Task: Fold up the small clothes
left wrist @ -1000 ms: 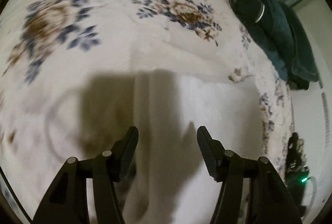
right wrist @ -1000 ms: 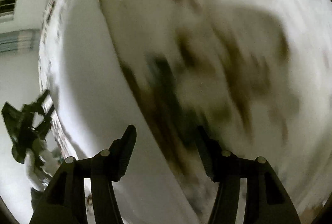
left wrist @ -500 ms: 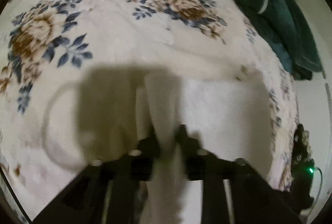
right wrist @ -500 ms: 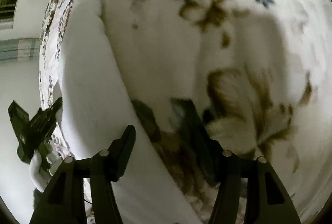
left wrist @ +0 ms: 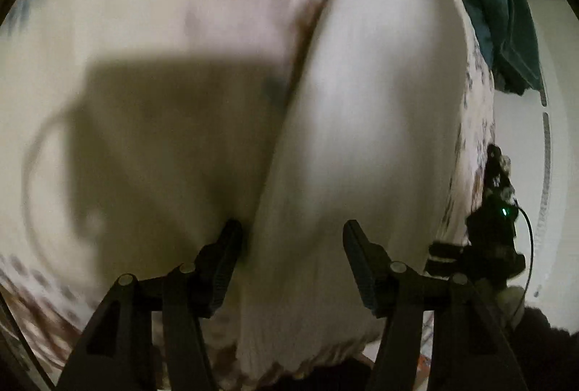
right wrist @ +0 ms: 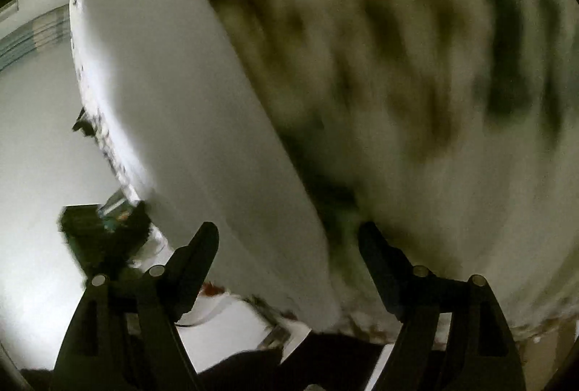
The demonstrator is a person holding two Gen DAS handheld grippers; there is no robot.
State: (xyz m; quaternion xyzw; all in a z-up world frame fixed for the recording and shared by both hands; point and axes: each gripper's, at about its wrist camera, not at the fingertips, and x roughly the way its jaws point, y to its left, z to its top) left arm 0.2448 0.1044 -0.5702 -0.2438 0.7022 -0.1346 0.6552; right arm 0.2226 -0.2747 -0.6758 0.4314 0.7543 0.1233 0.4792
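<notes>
A white folded garment (left wrist: 372,123) lies on a floral blanket (left wrist: 152,21). It runs from the far centre down to the near edge. My left gripper (left wrist: 291,239) is open, its fingers straddling the garment's near left edge without holding it. The same white garment (right wrist: 188,116) fills the left half of the right wrist view, with the blurred floral blanket (right wrist: 416,65) to its right. My right gripper (right wrist: 287,239) is open over the garment's near edge. Both views are motion-blurred.
A dark green heap of clothes (left wrist: 495,3) lies at the far right of the blanket. The other gripper (left wrist: 495,228), with a green light, shows at the blanket's right edge. The blanket's edge and pale floor (right wrist: 39,144) lie left in the right wrist view.
My left gripper was shut on the garment's fold half a second ago and is now open. Both grippers have pulled back toward the near edge, and the views have swung.
</notes>
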